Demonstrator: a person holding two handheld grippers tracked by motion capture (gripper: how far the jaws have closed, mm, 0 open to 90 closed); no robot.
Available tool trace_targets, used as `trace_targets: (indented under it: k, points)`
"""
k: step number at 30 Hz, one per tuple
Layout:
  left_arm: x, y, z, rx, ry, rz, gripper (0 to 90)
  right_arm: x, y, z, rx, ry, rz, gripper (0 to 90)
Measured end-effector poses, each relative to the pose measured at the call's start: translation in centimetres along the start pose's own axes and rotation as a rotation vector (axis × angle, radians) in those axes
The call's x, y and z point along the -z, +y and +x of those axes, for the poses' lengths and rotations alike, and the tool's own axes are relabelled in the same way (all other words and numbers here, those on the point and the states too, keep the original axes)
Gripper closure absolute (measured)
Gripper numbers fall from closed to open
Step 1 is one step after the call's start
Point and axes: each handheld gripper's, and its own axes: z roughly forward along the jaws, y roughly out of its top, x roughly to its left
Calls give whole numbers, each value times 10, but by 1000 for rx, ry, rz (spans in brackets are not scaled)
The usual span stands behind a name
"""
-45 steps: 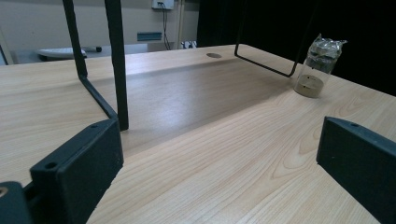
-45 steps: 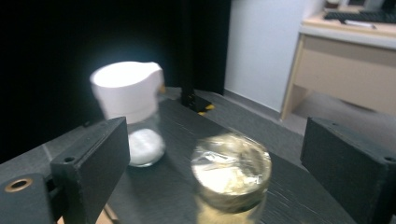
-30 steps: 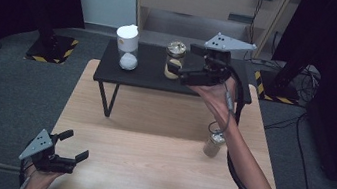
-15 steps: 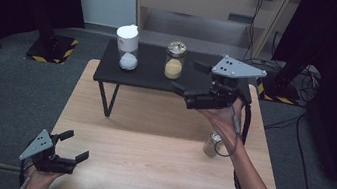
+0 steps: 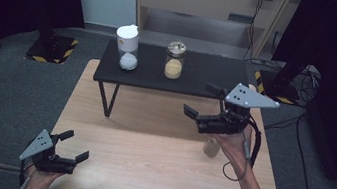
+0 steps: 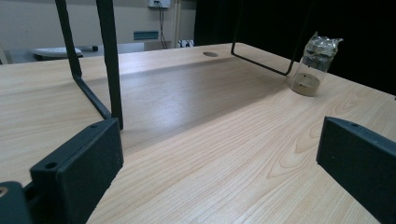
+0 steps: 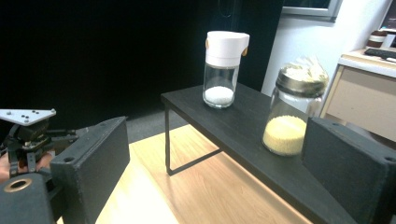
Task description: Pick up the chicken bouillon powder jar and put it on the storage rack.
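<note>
A black shelf [image 5: 198,83] stands at the back of the wooden table [image 5: 145,172]. On it are a white-lidded jar [image 5: 127,48] of white powder and a metal-lidded jar [image 5: 174,61] of yellow grains. My right gripper [image 5: 200,99] hovers open and empty in front of the shelf's right end, and faces both jars [image 7: 225,70] [image 7: 294,112]. A small jar [image 5: 211,146] with a brownish layer stands on the table under that hand. My left gripper [image 5: 74,145] rests open at the near left corner, well apart from the small jar [image 6: 313,65].
The shelf's thin black legs [image 6: 109,60] rise just ahead of my left gripper [image 6: 219,140]. Dark floor and black stands surround the table. A cable [image 5: 248,157] trails from the right gripper along the forearm.
My right gripper has drawn back from the yellow-grain jar on the shelf, toward me and to the right; that jar stays on the shelf. The left gripper has not moved.
</note>
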Motion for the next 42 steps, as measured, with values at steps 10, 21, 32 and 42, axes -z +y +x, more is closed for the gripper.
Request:
trace_targets:
  k: [10, 21, 32, 42]
  points:
    - [0, 0, 0, 0, 0, -1, 0, 32, -30, 22, 32, -53, 15, 85]
    - [0, 0, 0, 0, 2, 1, 0, 73, -66, 37, -2, -142, 24, 80]
    - [0, 0, 0, 4, 3, 1, 0, 101, -101, 45, -49, -213, 38, 76]
    - [0, 0, 0, 5, 4, 0, 0, 112, -126, 55, -62, -290, 60, 75]
